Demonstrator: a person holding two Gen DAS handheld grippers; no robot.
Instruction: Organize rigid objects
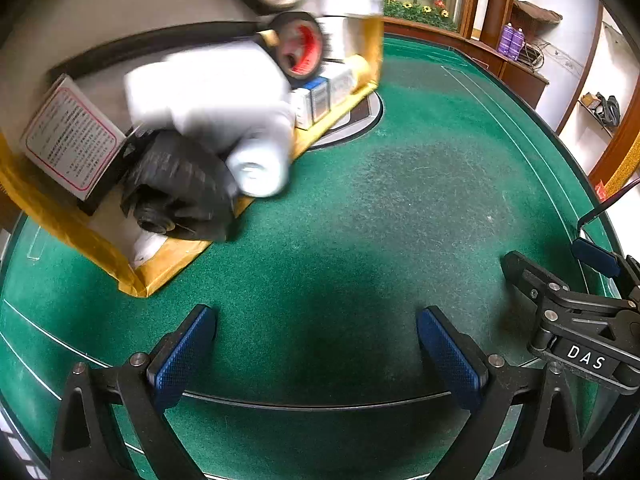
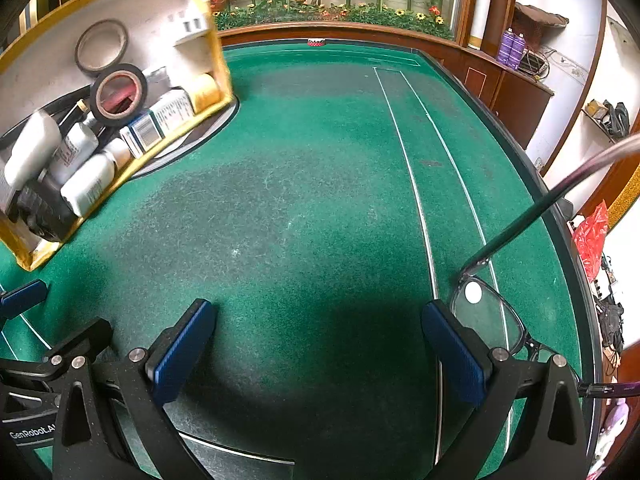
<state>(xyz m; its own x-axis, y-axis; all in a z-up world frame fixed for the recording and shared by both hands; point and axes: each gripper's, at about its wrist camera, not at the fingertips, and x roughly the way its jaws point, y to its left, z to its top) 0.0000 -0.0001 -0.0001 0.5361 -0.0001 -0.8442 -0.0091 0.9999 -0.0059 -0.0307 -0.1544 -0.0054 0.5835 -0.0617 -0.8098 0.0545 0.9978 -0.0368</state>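
Observation:
A yellow-rimmed cardboard box (image 2: 222, 65) stands at the left of the green felt table (image 2: 320, 160). It holds white bottles (image 2: 88, 184), a black-and-red tape roll (image 2: 118, 94), a tan tape ring (image 2: 102, 46), small cartons (image 2: 160, 120) and a black ribbed object (image 2: 40, 208). The left wrist view shows the box (image 1: 80, 240) blurred, with a white bottle (image 1: 256, 168) and the tape roll (image 1: 300, 46). My left gripper (image 1: 316, 320) is open over bare felt, nothing between its fingers. My right gripper (image 2: 318, 312) is open too. Eyeglasses (image 2: 492, 320) lie just right of its right finger.
A labelled white carton (image 1: 72, 140) lies in the box's near corner. A wooden rail (image 2: 500, 80) edges the table, with flowers behind glass beyond it. A red bag (image 2: 592, 240) hangs off the right side. A round inlay (image 1: 360, 120) shows under the box.

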